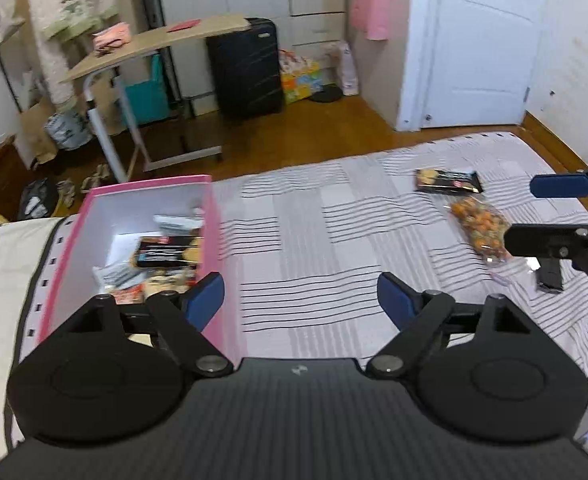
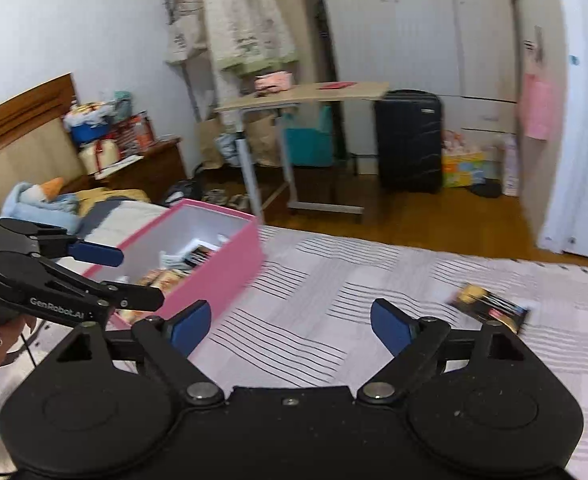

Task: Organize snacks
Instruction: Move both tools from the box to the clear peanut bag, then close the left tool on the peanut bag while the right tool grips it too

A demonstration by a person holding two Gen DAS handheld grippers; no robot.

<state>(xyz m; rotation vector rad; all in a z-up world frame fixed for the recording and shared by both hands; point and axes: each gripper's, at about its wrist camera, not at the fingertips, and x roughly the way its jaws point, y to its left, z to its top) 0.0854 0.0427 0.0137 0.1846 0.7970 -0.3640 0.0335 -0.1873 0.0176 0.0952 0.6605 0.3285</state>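
We see a striped, woven bedspread (image 1: 333,240) carrying a rigid pink rectangular box (image 1: 214,240), its glossy snack packets partly hidden by the walls. A crinkled clear nut bag (image 1: 479,226) and a dark foil packet (image 1: 447,181) lie well apart from it. Left gripper (image 1: 301,300): jaws wide, empty. Right gripper (image 2: 290,322): jaws wide, empty; its own view omits the nut bag.

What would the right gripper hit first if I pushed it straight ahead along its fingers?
Probably just the striped bed cover. The right gripper is open and empty, aimed between the pink box on its left and the dark snack packet on its right. Depth is hard to judge.
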